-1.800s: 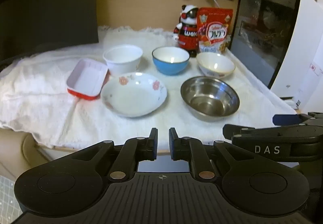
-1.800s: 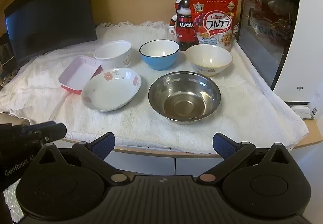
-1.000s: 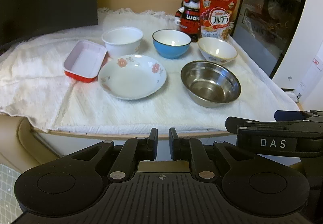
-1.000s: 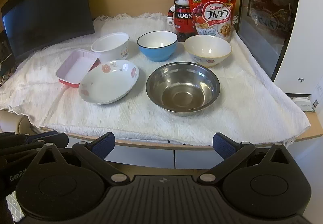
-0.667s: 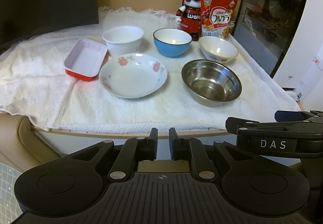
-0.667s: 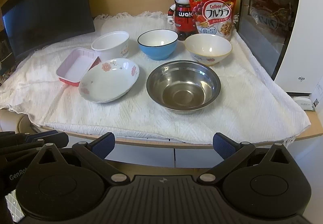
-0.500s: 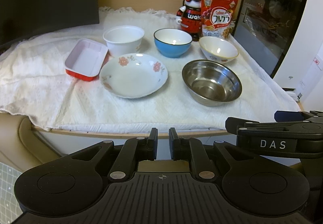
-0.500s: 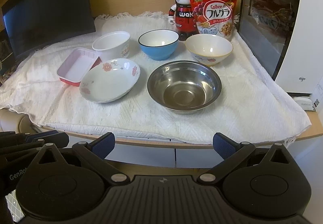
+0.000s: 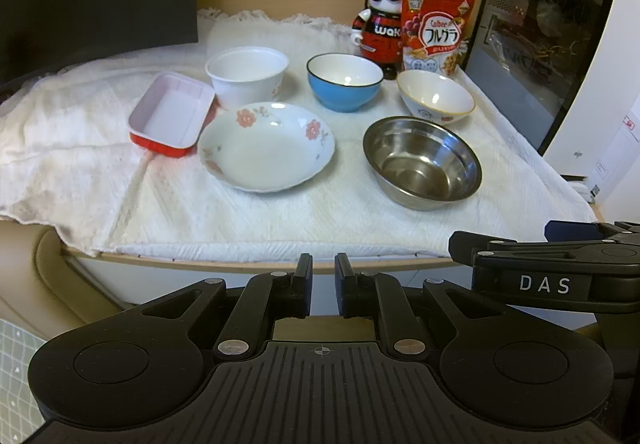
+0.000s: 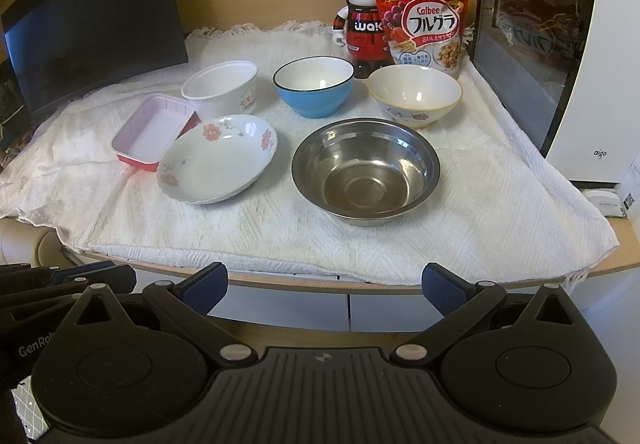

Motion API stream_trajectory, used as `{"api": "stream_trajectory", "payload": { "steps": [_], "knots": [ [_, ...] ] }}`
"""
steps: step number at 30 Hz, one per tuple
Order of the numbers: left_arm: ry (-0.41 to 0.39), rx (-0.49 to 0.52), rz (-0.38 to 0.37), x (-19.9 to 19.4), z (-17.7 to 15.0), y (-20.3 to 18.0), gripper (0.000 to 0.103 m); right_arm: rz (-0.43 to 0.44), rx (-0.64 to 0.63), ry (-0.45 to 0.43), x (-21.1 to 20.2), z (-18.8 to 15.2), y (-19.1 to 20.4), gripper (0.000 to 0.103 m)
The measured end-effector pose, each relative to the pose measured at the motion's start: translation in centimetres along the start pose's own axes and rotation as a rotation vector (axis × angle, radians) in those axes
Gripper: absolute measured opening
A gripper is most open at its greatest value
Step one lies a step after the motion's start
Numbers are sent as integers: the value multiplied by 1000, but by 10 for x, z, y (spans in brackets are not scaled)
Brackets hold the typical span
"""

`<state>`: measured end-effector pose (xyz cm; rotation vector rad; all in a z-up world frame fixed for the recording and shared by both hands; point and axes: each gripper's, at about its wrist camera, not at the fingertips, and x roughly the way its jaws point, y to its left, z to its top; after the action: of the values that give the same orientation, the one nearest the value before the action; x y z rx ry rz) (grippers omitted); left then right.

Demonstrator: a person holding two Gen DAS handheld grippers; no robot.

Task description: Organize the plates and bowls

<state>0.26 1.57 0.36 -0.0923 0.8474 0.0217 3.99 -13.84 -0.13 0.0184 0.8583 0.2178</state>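
The left gripper (image 9: 322, 286) hangs short of the table edge with its jaws drawn almost together, only a narrow slit between them and nothing in it. The right gripper (image 10: 325, 288) hangs beside it, its jaws spread wide and empty.

All the dishes sit ahead of both pairs of jaws on a white cloth (image 10: 480, 211), none touched by either tool. Nearest ahead of the right jaws, slightly right of their gap, is the steel bowl (image 10: 365, 171); from the left jaws it lies ahead and to the right. The floral plate (image 9: 266, 145) lies ahead of the left jaws, a little to their left, and is well apart from the steel bowl. Its far left rim is just beside the red tray (image 9: 171, 115), which is tilted, one end raised toward the white cup (image 9: 247, 75) behind it. Farther ahead stand the blue bowl (image 10: 314, 85) and, to its right, the cream bowl (image 10: 415, 95), close to each other but apart.

Beyond those bowls, against the wall, a bear figure (image 10: 362, 31) stands upright just beside a cereal bag (image 10: 423, 19). A white appliance (image 10: 600, 43) stands far right of the jaws, and a dark screen (image 10: 92, 31) far left
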Motion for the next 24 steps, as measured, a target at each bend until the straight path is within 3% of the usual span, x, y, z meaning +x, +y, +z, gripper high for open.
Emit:
{"api": "stream_trajectory", "payload": {
  "steps": [24],
  "knots": [
    [7, -7, 7, 3, 1, 2, 14, 5, -4, 7, 3, 1, 0, 103]
  ]
}}
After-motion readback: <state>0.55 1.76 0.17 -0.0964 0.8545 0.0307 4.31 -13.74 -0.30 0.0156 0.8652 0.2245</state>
